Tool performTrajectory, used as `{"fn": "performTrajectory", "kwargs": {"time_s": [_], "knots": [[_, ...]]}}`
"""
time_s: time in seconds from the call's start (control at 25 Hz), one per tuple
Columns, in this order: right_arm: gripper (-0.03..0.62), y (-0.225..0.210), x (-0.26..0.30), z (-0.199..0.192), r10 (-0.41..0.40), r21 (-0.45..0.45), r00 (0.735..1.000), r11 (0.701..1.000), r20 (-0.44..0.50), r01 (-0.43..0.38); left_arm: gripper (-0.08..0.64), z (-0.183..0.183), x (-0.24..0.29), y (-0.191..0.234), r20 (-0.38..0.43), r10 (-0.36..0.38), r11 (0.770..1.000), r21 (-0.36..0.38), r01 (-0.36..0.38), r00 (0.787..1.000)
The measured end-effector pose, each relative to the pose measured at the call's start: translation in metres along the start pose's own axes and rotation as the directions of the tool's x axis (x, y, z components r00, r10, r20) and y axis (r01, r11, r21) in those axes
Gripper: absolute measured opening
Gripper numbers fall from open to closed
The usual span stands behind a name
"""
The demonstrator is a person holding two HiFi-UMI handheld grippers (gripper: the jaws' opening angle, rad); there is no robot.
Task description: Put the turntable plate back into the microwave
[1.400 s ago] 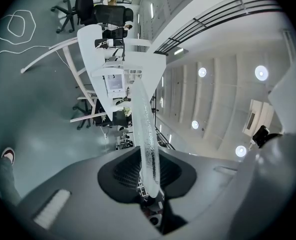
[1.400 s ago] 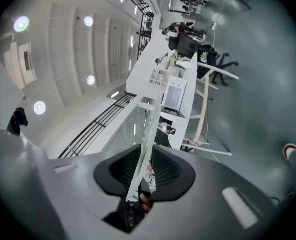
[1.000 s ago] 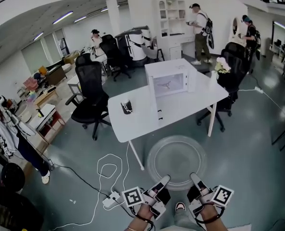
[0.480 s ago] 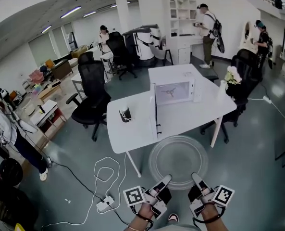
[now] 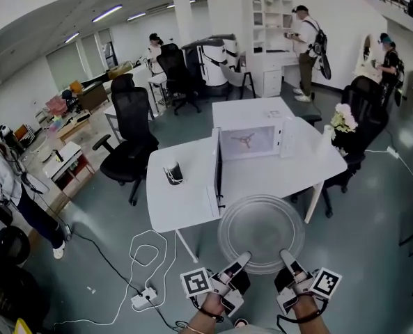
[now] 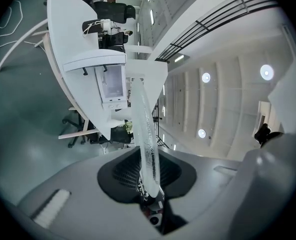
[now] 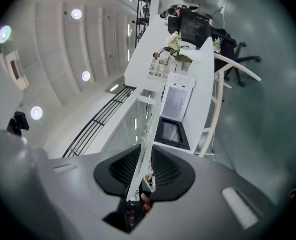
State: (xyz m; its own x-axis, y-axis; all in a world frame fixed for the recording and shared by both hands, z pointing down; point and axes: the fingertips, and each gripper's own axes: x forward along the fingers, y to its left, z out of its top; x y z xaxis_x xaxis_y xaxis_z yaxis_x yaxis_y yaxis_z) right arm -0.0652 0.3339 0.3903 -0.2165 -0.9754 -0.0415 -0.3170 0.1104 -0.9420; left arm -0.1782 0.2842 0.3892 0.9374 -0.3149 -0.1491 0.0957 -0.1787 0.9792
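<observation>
Table, microwave at 12. Left gripper and right gripper clamp turntable plate rim; open door at 11 could clip it.

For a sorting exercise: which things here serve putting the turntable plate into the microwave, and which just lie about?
Job: turntable plate; open microwave; left gripper and right gripper, jaws shut on the plate.
Lying about: dark container; flowers; office chair; power strip.
</observation>
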Motion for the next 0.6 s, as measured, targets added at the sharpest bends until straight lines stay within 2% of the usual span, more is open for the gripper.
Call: {"fn": "performTrajectory", "kwargs": {"time_s": [0.28,0.48,0.6], "knots": [[0.074,-0.021,0.006,0.030,-0.024,0.012,1.000,1.000,0.018,0.024,0.051,0.004,0.035,0.014,-0.030,0.034,0.999,-0.003,-0.034,0.999],[0.074,-0.033,0.027,0.056,-0.022,0.025,1.000,0.999,0.020,0.022,0.051,0.017,0.065,0.021,-0.008,0.031,0.999,-0.015,-0.031,0.999],[0.074,-0.046,0.044,0.082,-0.017,0.001,1.000,1.000,0.019,0.017,0.049,0.031,0.093,0.033,0.000,0.021,1.000,-0.016,-0.021,1.000]]}}
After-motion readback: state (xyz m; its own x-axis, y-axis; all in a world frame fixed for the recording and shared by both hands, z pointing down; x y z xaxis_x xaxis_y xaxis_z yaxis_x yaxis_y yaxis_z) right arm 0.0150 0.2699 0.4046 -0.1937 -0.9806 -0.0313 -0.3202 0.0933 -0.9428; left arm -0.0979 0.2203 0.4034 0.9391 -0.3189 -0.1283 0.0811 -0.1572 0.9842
